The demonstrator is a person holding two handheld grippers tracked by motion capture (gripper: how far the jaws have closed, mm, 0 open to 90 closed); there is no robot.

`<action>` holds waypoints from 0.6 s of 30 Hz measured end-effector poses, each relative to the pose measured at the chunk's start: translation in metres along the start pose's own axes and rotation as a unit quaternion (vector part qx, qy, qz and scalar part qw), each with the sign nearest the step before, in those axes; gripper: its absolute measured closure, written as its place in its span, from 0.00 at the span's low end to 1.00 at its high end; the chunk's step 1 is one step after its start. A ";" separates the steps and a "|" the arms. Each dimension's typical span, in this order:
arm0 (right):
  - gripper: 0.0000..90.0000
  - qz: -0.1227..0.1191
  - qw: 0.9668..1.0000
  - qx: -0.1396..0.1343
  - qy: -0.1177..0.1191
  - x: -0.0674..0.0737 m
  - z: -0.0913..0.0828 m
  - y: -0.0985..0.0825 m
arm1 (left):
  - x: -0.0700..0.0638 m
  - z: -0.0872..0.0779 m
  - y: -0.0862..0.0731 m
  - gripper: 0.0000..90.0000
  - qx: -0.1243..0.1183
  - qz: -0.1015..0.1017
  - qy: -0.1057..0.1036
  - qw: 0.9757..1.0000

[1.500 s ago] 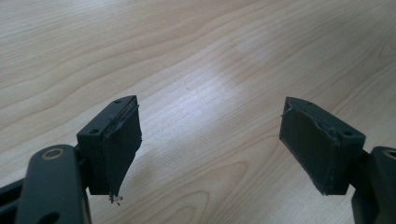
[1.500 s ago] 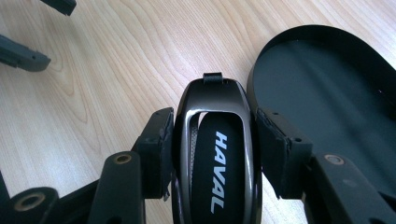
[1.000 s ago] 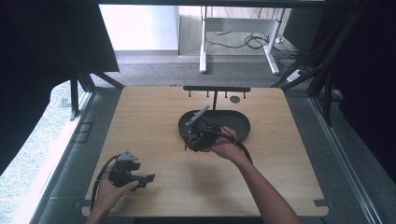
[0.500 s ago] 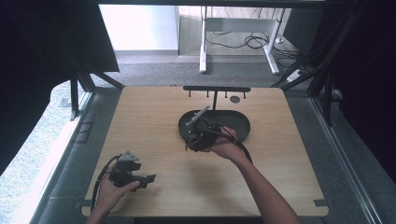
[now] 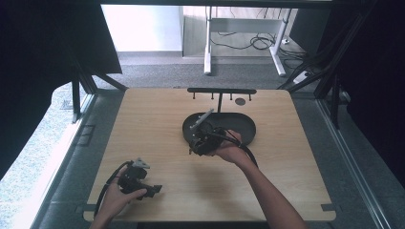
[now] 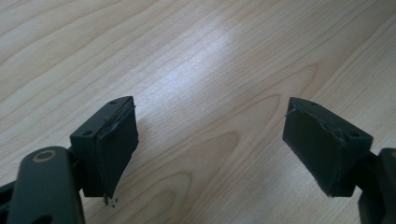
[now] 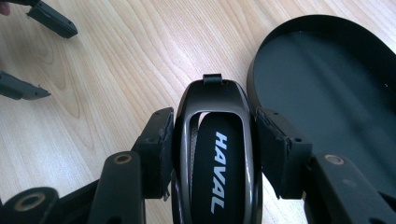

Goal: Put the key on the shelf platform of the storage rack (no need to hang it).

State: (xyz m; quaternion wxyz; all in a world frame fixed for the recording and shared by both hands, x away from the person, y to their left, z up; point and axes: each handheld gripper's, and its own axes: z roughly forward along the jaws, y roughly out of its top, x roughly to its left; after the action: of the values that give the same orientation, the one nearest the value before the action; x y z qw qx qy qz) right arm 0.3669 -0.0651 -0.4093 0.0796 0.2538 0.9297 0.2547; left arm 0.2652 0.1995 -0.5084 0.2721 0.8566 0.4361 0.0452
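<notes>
Colour-wise it's pretty much a two-tone setup. The bench is pale wood with wavy brown grain and a few darker oval knots. The key fob is glossy black with white HAVAL lettering down the middle. The tray is flat matte black, and so is the rack at the back. Both tongs are black too, with small brass-coloured rivets. The floor around is speckled grey carpet.

Daylight fell from the far window; dark curtains flanked the table. Glare sheened the wood beyond the left claw. Close views were sharp, the high view soft.
</notes>
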 end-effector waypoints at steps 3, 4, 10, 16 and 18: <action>0.54 0.001 1.000 0.001 -0.001 -0.002 -0.001 0.003 | 0.002 -0.001 0.000 0.20 -0.001 -0.004 0.002 1.000; 0.54 0.002 1.000 -0.001 -0.001 -0.003 -0.002 0.004 | 0.002 -0.001 0.000 0.20 -0.001 -0.004 0.002 1.000; 0.54 0.002 1.000 0.005 -0.004 -0.008 -0.001 0.010 | 0.002 -0.001 -0.001 0.20 -0.004 -0.005 0.002 1.000; 0.54 0.012 1.000 0.008 -0.011 -0.020 0.001 0.012 | 0.004 -0.004 -0.001 0.20 -0.009 -0.008 0.004 1.000; 0.54 0.014 1.000 0.009 -0.012 -0.023 0.001 0.012 | 0.004 -0.004 -0.001 0.20 -0.009 -0.010 0.005 1.000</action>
State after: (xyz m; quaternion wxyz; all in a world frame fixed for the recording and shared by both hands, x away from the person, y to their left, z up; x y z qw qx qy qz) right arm 0.3919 -0.0673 -0.4038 0.0847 0.2700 0.9275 0.2441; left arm 0.2659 0.2051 -0.5062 0.2783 0.8495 0.4454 0.0506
